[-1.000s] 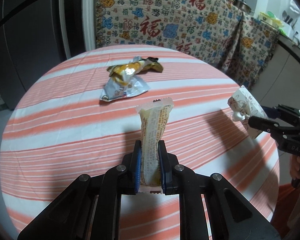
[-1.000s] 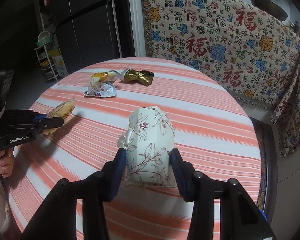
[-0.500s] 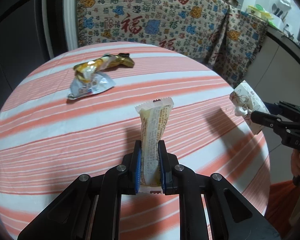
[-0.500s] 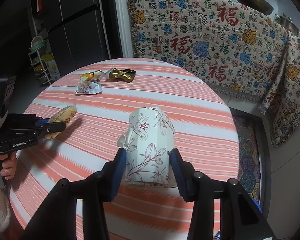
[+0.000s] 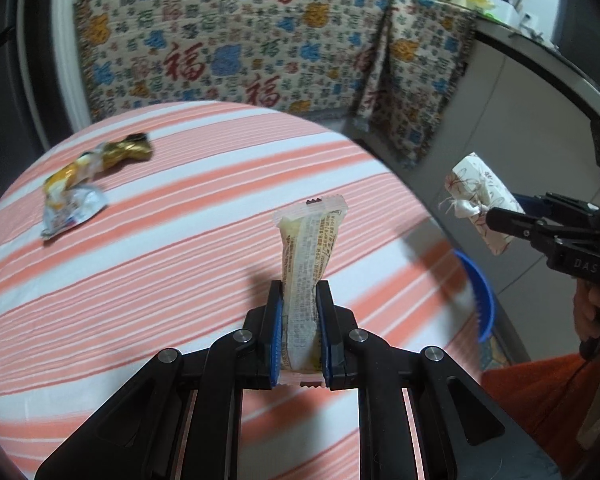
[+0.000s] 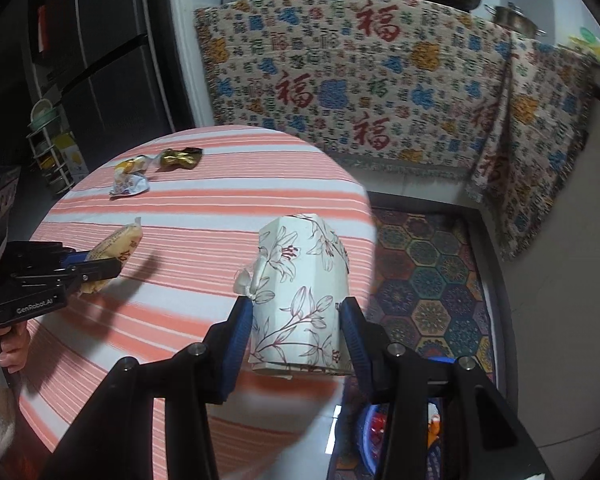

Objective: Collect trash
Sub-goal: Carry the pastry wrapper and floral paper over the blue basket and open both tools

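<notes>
My left gripper is shut on a pale yellow snack wrapper and holds it above the striped round table. My right gripper is shut on a white floral paper box, held past the table's right edge above a blue bin. The box also shows in the left wrist view. Two crumpled wrappers, a silver-yellow one and a gold one, lie on the far left of the table.
The blue bin's rim shows beside the table's right edge. A patterned cloth hangs over a counter behind. A patterned floor mat lies right of the table. A dark fridge stands at the left.
Both grippers have swung to the right with their loads. The floral box has left the tabletop area and now hangs beyond the table's right edge over the blue bin.
</notes>
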The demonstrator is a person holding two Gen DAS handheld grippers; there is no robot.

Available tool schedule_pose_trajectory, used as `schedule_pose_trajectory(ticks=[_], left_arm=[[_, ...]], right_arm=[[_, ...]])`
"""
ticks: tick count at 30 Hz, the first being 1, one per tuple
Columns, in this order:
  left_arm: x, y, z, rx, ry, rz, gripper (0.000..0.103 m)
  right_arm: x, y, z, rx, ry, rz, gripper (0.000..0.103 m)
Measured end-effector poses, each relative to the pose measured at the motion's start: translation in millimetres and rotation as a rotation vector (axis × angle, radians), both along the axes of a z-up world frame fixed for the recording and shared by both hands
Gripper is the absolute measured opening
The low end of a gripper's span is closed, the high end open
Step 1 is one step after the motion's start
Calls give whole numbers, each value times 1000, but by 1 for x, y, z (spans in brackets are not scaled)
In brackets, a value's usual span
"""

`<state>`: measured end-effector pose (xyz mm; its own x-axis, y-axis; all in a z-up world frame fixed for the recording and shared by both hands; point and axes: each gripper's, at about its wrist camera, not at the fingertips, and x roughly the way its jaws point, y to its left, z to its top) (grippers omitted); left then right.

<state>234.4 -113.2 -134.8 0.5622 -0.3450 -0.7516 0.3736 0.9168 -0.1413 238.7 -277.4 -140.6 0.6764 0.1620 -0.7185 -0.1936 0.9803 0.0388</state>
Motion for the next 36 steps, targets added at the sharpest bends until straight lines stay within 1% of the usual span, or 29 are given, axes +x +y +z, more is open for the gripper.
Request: schedule_pose_trajectory(ticks=[12, 18, 20, 25, 36], left_arm=[[-23, -139, 6, -42, 20, -194, 14], [-31, -194, 4, -44, 26, -261, 14], [-32, -210, -1, -40, 33, -275, 14], [-32, -239, -17, -22, 58, -301, 14], [-23, -272, -53, 0, 107, -314, 14]], right_arm=[[-49, -107, -12, 22, 22, -202, 46], [-63, -146, -16, 34, 34, -277, 46], [-66, -153, -19, 34, 45, -281, 46], [-74, -172, -26, 29, 65, -314, 46], [-83, -211, -47, 33, 128, -379, 46]])
